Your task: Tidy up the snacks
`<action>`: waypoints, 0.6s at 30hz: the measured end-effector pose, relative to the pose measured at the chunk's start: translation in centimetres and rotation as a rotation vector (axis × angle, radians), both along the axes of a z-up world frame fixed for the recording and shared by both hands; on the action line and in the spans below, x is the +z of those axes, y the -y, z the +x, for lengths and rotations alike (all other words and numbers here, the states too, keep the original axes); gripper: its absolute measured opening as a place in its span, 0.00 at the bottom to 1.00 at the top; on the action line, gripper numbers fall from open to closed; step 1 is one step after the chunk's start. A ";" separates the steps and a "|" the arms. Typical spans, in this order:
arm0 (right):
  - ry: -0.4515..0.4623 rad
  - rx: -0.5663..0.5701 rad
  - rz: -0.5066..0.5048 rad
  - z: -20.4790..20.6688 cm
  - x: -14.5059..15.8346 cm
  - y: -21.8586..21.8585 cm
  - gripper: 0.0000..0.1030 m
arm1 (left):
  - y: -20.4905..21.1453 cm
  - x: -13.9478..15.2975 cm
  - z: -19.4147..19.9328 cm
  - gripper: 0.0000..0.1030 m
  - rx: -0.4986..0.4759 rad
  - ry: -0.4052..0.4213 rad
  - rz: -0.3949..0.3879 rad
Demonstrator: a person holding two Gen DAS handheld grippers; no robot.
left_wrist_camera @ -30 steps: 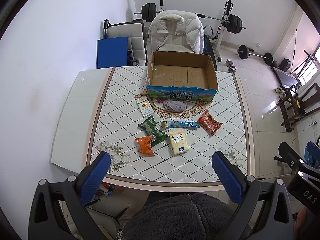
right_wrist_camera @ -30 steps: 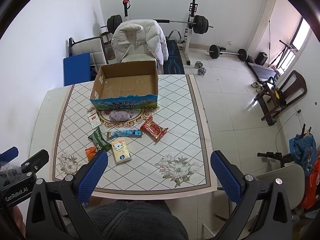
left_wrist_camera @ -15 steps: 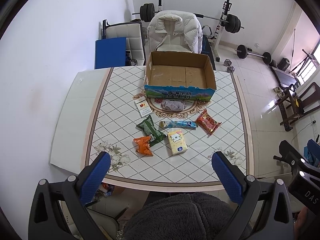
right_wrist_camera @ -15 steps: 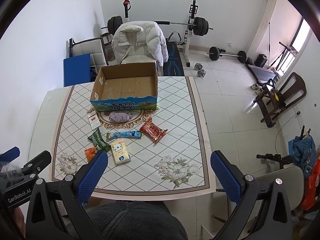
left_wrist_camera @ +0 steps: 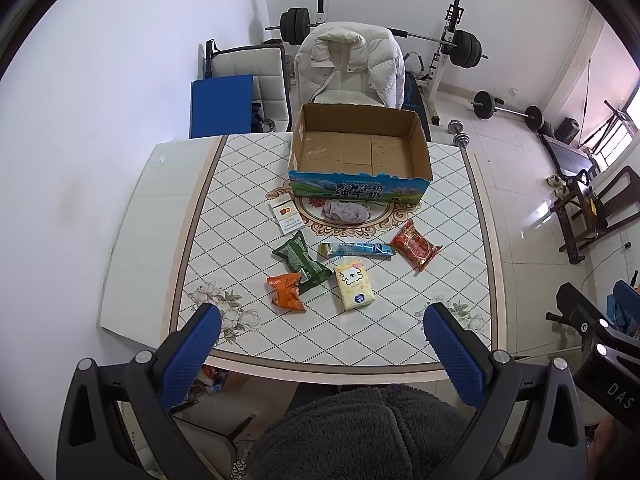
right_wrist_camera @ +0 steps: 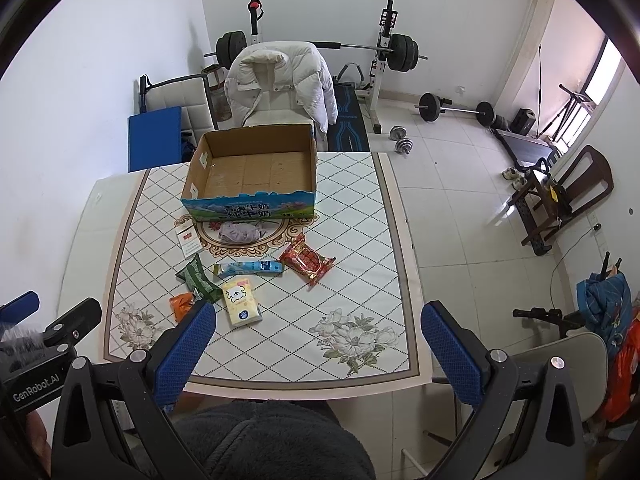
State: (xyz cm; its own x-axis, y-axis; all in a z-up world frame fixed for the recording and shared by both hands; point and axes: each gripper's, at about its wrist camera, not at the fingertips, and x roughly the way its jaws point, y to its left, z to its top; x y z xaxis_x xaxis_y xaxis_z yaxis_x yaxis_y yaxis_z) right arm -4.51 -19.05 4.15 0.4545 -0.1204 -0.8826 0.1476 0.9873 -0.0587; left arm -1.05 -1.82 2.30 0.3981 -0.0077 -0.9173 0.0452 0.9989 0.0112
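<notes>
An empty cardboard box (left_wrist_camera: 360, 152) (right_wrist_camera: 256, 168) stands at the table's far side. In front of it lie a crumpled grey wrapper (left_wrist_camera: 346, 212), a white pack (left_wrist_camera: 286, 216), a green packet (left_wrist_camera: 302, 262), an orange packet (left_wrist_camera: 286, 292), a blue stick pack (left_wrist_camera: 356, 249), a red packet (left_wrist_camera: 416, 244) (right_wrist_camera: 307, 260) and a yellow tissue pack (left_wrist_camera: 354, 286) (right_wrist_camera: 241, 301). My left gripper (left_wrist_camera: 322, 352) and right gripper (right_wrist_camera: 318, 350) are both open, empty, held high above the table's near edge.
The tiled table (left_wrist_camera: 248, 184) has a white leaf on its left. A chair with a white jacket (left_wrist_camera: 348, 64) stands behind the box. Weight bench and barbells (right_wrist_camera: 396, 56) are beyond. The person's grey fleece (left_wrist_camera: 360, 432) is below.
Both grippers have drifted slightly, so the table sits a little lower and left in view. Nothing on the table has moved.
</notes>
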 end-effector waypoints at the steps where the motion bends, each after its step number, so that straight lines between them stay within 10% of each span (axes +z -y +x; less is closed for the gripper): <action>1: 0.001 0.001 0.000 0.0 0.0 0.0 1.00 | 0.0 0.0 0.0 1.00 0.000 0.000 0.000; 18: 0.001 0.005 0.003 -0.1 0.2 -0.1 1.00 | 0.2 -0.3 -0.5 1.00 -0.001 -0.002 -0.004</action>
State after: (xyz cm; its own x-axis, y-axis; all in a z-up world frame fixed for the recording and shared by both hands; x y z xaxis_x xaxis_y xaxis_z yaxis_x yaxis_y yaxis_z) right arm -4.65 -18.98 4.32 0.4557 -0.1158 -0.8826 0.1430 0.9881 -0.0558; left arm -1.58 -2.00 2.02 0.3964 -0.0120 -0.9180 0.0461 0.9989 0.0068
